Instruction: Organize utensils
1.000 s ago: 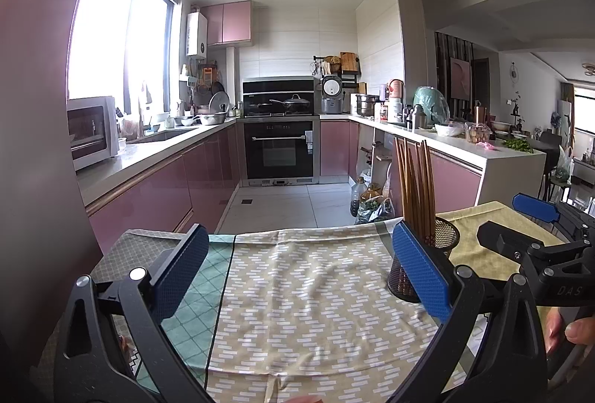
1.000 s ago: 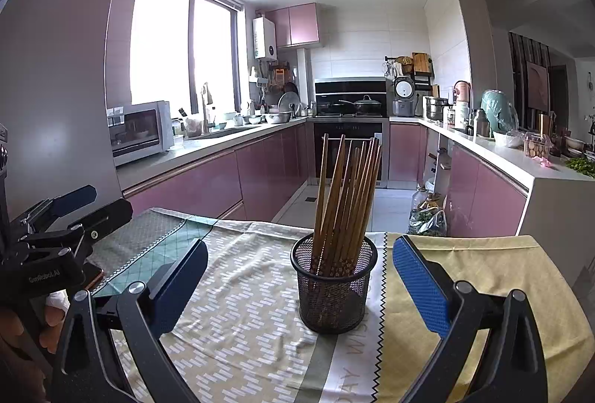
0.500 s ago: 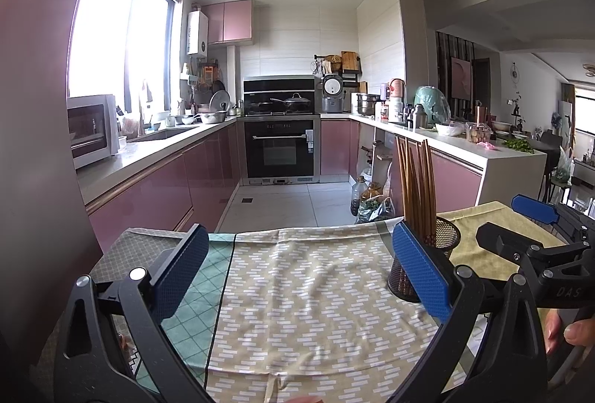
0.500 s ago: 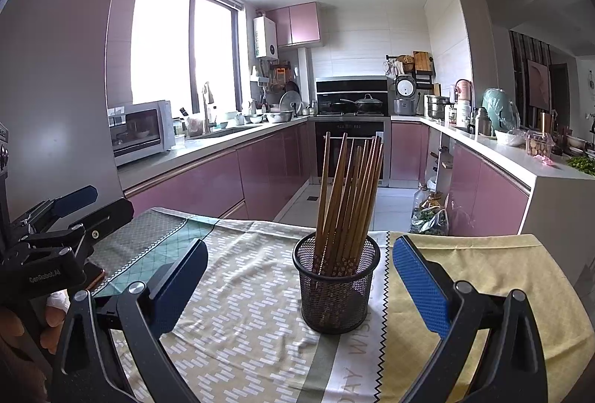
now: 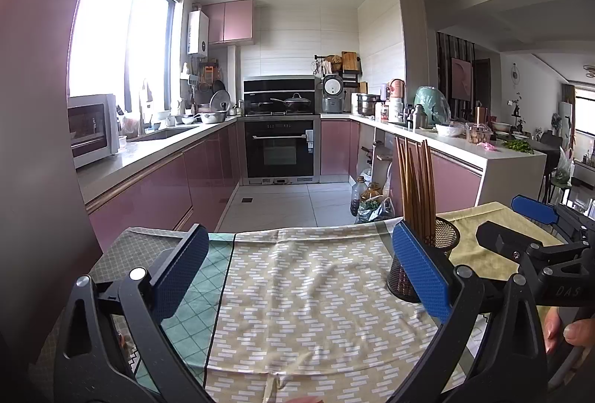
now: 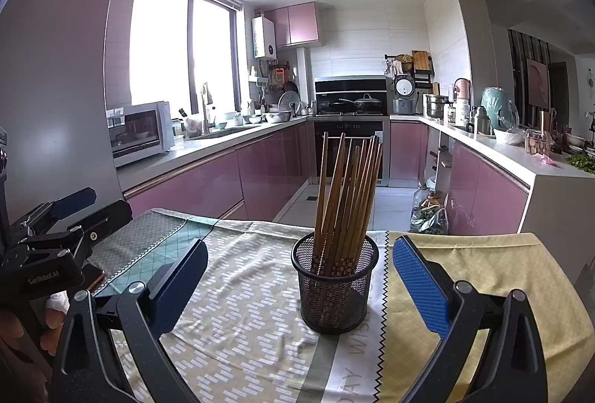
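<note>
A black mesh cup (image 6: 334,287) stands upright on the patterned cloth, holding several brown chopsticks (image 6: 347,194) that lean to the right. My right gripper (image 6: 297,276) is open, and the cup lies just ahead between its blue pads, untouched. In the left wrist view the same cup (image 5: 442,247) with its chopsticks (image 5: 414,187) shows behind the right pad. My left gripper (image 5: 295,269) is open over bare cloth, left of the cup, with nothing between its fingers.
The tablecloth (image 5: 305,291) has a teal checked strip at the left and a yellow part (image 6: 483,284) at the right. Each gripper shows at the edge of the other's view, held by a hand. Beyond the table's far edge lie kitchen floor and pink cabinets.
The right gripper has crept slightly toward the cup, which sits a little lower and nearer in its view. The left gripper has stayed almost still.
</note>
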`<act>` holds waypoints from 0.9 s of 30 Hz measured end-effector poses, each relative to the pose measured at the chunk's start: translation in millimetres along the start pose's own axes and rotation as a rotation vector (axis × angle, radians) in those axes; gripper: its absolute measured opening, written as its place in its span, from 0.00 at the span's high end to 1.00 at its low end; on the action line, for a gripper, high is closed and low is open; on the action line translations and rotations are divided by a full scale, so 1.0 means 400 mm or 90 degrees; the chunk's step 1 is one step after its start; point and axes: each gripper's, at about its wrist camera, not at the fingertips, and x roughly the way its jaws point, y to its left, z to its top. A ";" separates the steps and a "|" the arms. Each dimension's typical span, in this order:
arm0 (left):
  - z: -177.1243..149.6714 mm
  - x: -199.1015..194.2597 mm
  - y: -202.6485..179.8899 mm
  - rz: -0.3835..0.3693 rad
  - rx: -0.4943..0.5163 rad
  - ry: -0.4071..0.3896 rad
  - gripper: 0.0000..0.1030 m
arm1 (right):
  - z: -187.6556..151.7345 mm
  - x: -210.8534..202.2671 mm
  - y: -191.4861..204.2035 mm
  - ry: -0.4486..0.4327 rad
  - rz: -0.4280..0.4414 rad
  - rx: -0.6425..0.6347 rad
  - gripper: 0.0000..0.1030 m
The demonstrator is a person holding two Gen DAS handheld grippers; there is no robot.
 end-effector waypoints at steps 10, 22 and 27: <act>0.000 0.000 -0.001 0.000 0.001 0.000 0.05 | 0.000 0.000 0.000 0.000 0.001 0.000 0.06; 0.004 -0.002 -0.004 0.000 0.000 -0.002 0.05 | -0.002 0.000 0.002 -0.001 0.001 0.002 0.06; 0.006 0.000 -0.003 0.001 0.000 0.000 0.05 | -0.002 0.002 0.003 0.001 0.001 0.002 0.06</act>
